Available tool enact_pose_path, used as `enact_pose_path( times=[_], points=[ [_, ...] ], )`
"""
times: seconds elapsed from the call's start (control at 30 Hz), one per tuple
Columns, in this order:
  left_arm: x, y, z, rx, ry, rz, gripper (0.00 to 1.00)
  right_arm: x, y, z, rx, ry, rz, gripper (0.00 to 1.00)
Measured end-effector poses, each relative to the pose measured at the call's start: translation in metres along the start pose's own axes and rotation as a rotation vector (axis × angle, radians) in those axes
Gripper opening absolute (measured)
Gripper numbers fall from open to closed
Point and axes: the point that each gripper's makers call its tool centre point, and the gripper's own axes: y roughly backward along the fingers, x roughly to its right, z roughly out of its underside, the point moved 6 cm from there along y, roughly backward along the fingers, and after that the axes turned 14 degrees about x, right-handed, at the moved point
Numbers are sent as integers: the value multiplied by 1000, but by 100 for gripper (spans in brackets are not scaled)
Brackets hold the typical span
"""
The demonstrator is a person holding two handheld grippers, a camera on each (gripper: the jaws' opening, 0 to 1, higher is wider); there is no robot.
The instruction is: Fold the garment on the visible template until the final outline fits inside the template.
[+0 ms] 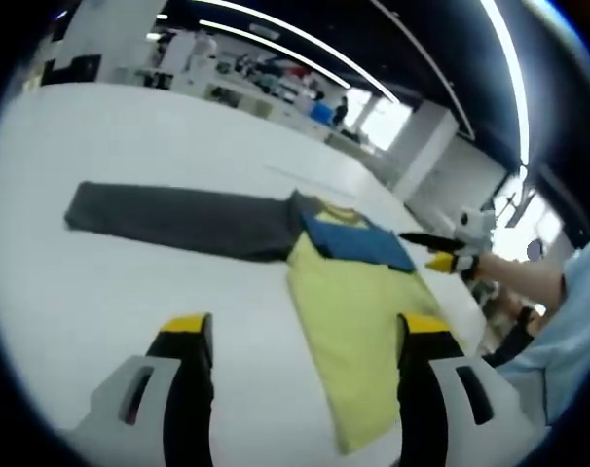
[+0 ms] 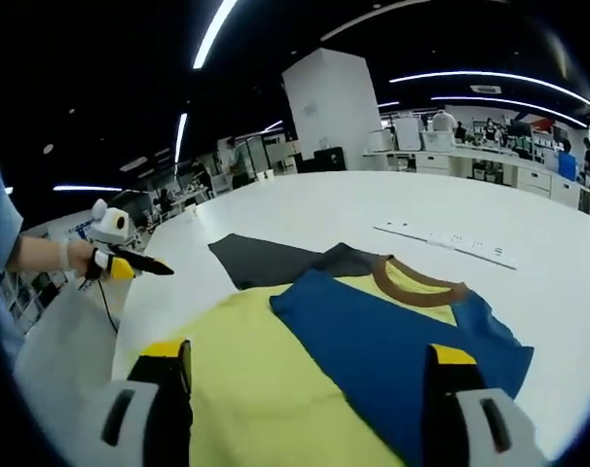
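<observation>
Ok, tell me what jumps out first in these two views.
The garment on the white table grabs the eye: a yellow body with a blue panel folded across the brown-collared chest, and one long dark grey sleeve stretched out flat to the side. Next come the yellow-tipped grippers, the left gripper and right gripper hovering at opposite edges of the shirt.

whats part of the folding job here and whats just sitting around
Job things:
- garment, yellow body, blue panel, dark grey sleeve spread out
- left gripper
- right gripper
- white table under the garment

Lying about:
- pale strip on the table beyond the garment
- background desks
</observation>
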Motion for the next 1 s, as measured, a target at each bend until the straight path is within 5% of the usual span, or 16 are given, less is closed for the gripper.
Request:
enact_pose_path(
  times=[0.5,0.77,1.0],
  points=[
    [-20,-10,-22,12,-60,-19,74,16,46,3,23,-33,69,100],
    [-49,-16,-40,48,-82,-78,72,15,72,13,32,-82,96,100],
    [-80,-26,-47,21,-116,-135,72,19,82,20,43,-126,129,100]
  ],
)
